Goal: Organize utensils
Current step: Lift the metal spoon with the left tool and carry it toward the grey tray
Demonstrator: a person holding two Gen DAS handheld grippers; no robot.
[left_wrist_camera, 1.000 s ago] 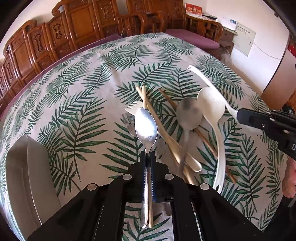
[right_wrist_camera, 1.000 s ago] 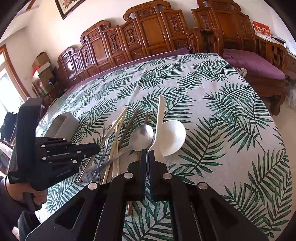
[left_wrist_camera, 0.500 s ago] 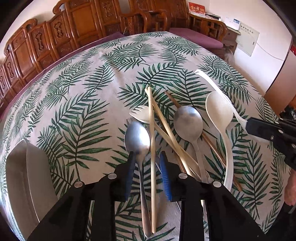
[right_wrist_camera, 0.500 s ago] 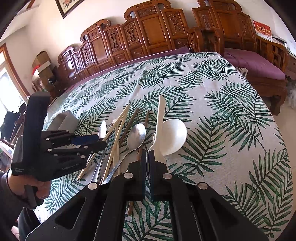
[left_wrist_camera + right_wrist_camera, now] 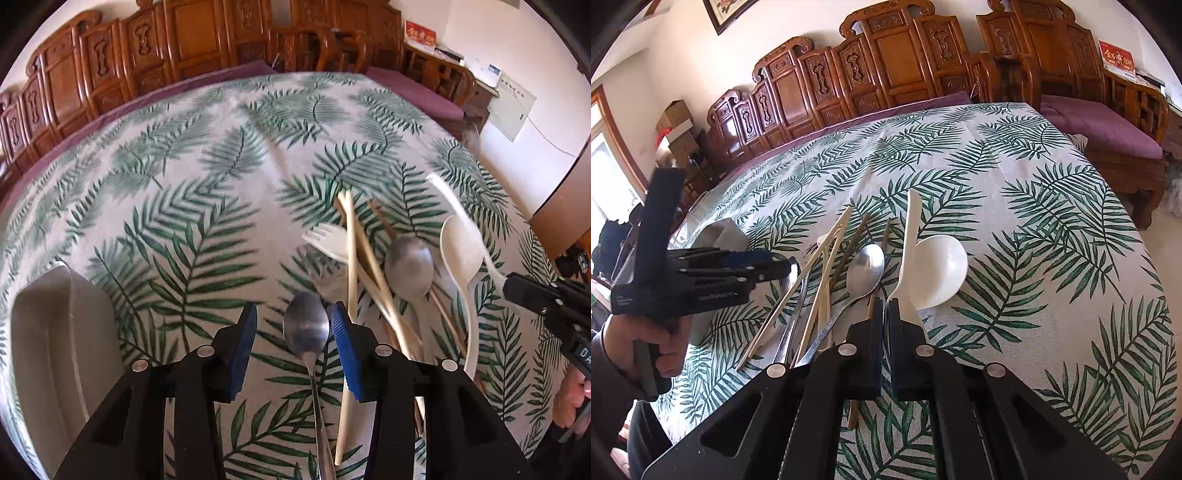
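A pile of utensils lies on the leaf-print tablecloth (image 5: 221,155). My left gripper (image 5: 293,325) is open, its blue pads either side of a small metal spoon (image 5: 306,328) lying on the cloth. Right of it lie pale chopsticks (image 5: 351,258), a white plastic fork (image 5: 325,240), a larger metal spoon (image 5: 410,266) and a white ladle spoon (image 5: 461,251). My right gripper (image 5: 884,306) is shut, and a thin white utensil (image 5: 908,251) runs out from its tips beside the white ladle spoon (image 5: 938,269). I cannot tell whether it is gripped.
A grey-white tray (image 5: 55,332) sits at the table's left edge; it also shows in the right wrist view (image 5: 720,236). Carved wooden chairs (image 5: 886,66) line the far side. A purple-cushioned bench (image 5: 1100,129) stands to the right.
My left gripper opened, let go of the small metal spoon and chopstick, and has shifted left. The right gripper has not moved.
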